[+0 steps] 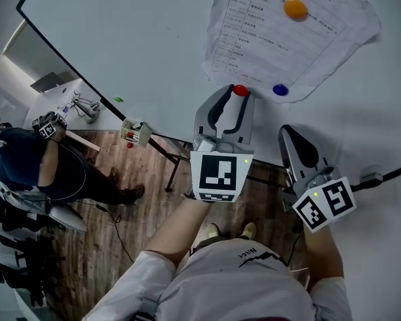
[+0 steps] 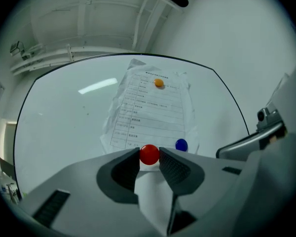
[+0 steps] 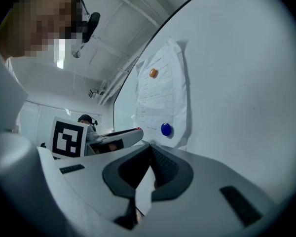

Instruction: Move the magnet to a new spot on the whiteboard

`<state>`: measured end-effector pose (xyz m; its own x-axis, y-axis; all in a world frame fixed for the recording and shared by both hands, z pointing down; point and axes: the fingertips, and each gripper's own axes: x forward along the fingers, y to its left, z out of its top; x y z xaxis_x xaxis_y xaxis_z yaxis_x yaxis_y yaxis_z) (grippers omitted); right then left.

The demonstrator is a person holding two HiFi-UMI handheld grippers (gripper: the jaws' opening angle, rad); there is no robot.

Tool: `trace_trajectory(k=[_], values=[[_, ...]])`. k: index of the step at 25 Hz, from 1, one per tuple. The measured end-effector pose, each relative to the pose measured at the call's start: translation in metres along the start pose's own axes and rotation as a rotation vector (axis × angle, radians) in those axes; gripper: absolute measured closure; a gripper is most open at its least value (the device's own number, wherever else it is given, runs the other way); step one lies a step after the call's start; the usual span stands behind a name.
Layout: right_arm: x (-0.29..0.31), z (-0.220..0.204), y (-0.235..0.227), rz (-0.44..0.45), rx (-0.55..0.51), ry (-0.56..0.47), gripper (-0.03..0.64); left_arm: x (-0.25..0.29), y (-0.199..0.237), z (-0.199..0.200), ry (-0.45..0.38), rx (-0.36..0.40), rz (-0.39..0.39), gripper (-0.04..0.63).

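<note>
On the whiteboard (image 1: pixel 120 39), the left tool (image 2: pixel 149 158) grips the red magnet (image 1: pixel 240 90) at the lower edge of the paper (image 1: pixel 254 39); the right tool (image 3: pixel 149 148), closed and empty, hangs beside it.

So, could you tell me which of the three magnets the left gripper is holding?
The red magnet: it sits clamped between the left gripper's jaws. The blue magnet and orange magnet are free on the paper.

An orange magnet (image 1: pixel 295 8) and a blue magnet (image 1: pixel 280 89) pin a printed sheet (image 1: pixel 254 42).
</note>
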<state>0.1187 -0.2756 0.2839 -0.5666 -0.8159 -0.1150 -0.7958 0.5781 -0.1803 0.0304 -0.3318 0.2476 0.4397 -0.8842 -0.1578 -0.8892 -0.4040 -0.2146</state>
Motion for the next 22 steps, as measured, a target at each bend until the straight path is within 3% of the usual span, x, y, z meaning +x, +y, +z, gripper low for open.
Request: trace_trajectory(k=[10,22], values=[[0.012,-0.02,0.009,0.065,0.021,0.019,0.604,-0.044,-0.011,-0.007,0.005,-0.07,-0.003,0.465],[0.002,-0.043,0.071,-0.014,-0.01,0.031,0.604,-0.13,-0.006,-0.023,0.028,-0.19,-0.111,0.465]])
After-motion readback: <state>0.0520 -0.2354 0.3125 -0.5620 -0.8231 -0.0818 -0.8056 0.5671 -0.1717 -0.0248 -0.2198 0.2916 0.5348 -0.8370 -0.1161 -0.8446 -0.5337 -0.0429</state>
